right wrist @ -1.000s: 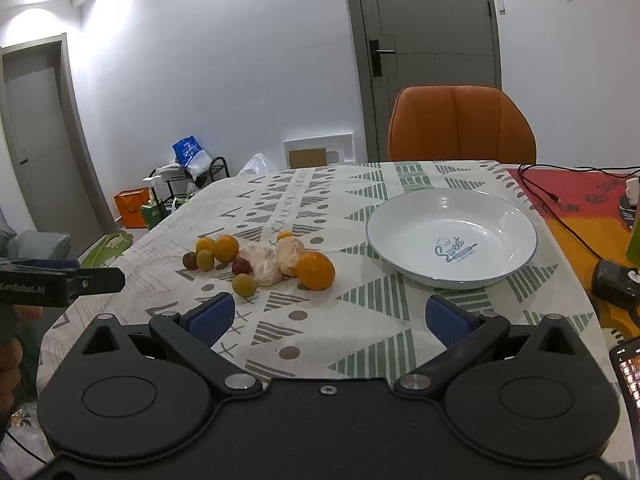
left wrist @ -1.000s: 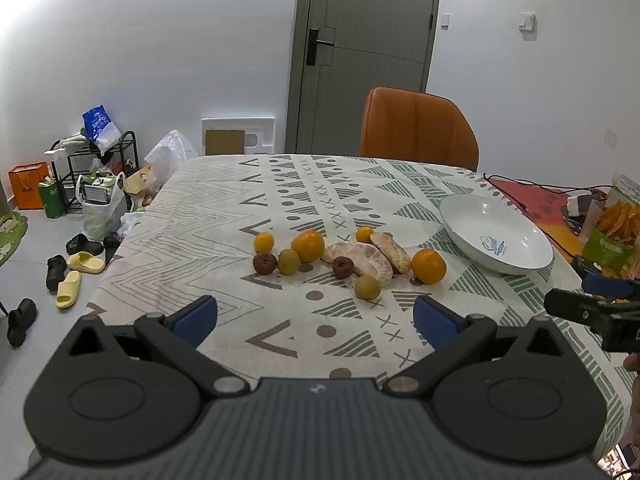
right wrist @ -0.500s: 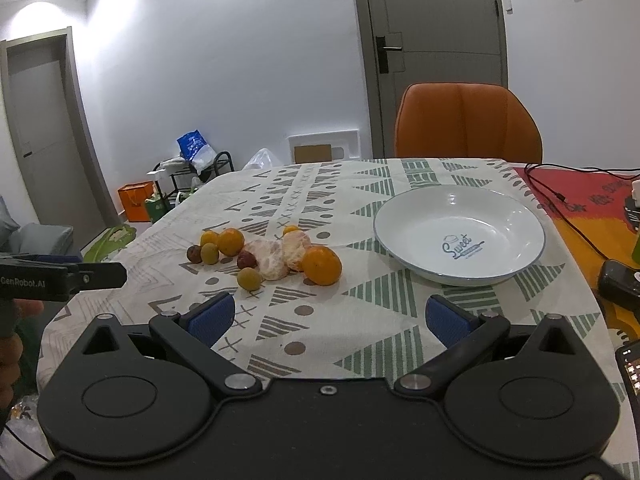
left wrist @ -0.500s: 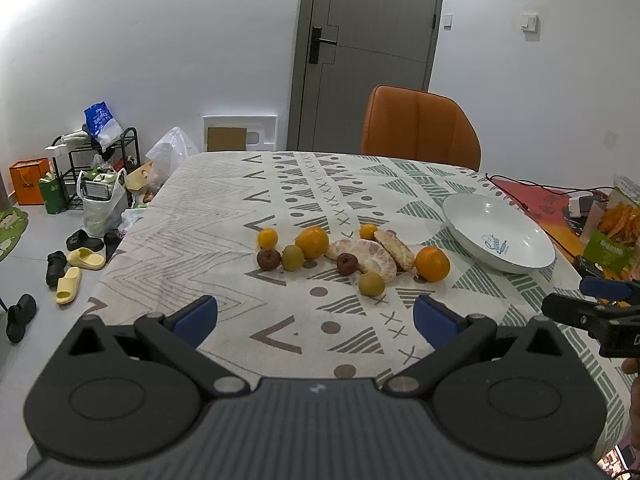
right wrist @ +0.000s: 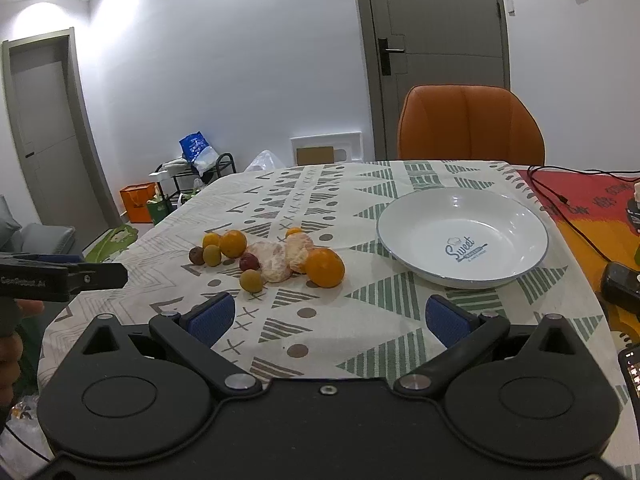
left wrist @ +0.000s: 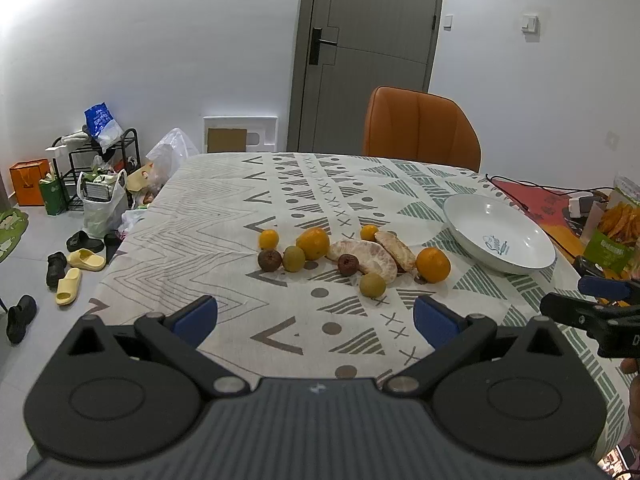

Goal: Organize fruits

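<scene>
Several fruits lie in a cluster on the patterned tablecloth (left wrist: 224,240): oranges (left wrist: 433,265) (right wrist: 325,267), a peeled citrus (left wrist: 366,254) (right wrist: 274,266), small green fruits (left wrist: 372,285) (right wrist: 251,281) and dark brown ones (left wrist: 269,260) (right wrist: 196,255). A white bowl (left wrist: 480,216) (right wrist: 404,216) with blue lettering sits empty to their right. My left gripper (left wrist: 316,316) hovers open over the near table edge, short of the fruits. My right gripper (right wrist: 328,316) is open too, in front of the bowl and the orange. Neither holds anything.
An orange chair (left wrist: 420,132) (right wrist: 468,124) stands at the table's far side. A red mat with a black cable (right wrist: 576,200), a snack bag (left wrist: 616,236) and a dark device (right wrist: 620,292) lie right of the bowl. Shoes, bags and a rack (left wrist: 100,168) crowd the floor on the left.
Both grippers have drifted slightly nearer the fruits and bowl, still open. Nothing on the table has moved.
</scene>
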{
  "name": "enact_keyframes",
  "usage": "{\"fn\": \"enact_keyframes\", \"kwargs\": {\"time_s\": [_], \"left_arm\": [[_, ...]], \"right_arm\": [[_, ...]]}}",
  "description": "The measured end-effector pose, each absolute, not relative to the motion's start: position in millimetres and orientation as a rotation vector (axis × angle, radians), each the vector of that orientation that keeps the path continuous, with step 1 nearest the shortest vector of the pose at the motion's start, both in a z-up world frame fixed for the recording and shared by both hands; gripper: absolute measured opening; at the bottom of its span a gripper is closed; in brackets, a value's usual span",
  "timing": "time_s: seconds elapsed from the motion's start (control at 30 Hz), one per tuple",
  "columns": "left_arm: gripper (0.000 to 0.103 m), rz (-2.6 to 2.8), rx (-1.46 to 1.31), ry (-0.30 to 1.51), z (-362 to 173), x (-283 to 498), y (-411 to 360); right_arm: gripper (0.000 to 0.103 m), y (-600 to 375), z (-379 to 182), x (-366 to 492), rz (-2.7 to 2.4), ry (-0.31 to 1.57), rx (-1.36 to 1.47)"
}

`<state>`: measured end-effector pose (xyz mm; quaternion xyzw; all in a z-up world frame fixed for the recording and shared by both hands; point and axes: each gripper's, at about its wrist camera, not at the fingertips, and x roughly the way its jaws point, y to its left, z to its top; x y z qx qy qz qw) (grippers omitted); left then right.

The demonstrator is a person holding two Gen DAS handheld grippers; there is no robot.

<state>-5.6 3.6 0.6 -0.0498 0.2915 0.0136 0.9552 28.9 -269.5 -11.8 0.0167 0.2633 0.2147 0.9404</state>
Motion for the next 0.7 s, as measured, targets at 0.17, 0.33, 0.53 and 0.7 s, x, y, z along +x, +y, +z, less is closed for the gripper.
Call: {"fn": "enact_keyframes", "kwargs": {"time_s": [0.17,0.33,0.53,0.7], "left_arm": [[0.103,0.034,-0.103,0.587,1.1,-8.8,5.5],[0.103,0.034,-0.108,0.583,1.3,-10.0,7.8],[0.103,0.030,-0.108,0.579,1.6,-10.5,8.4],[0.103,0.028,-0.108,0.580,1.6,-10.5,8.1]], "right_arm": [[0.103,-267.9,-11.5,26.9,0.439,0.533,0.030],[0.103,-267.6,-11.3,26.8,0.440,0.533,0.027],[0.103,-266.4,-10.5,26.6,0.441,0.533,0.021],[0.103,-262.9,-10.8,27.5,0.451,0.534,0.012]]}}
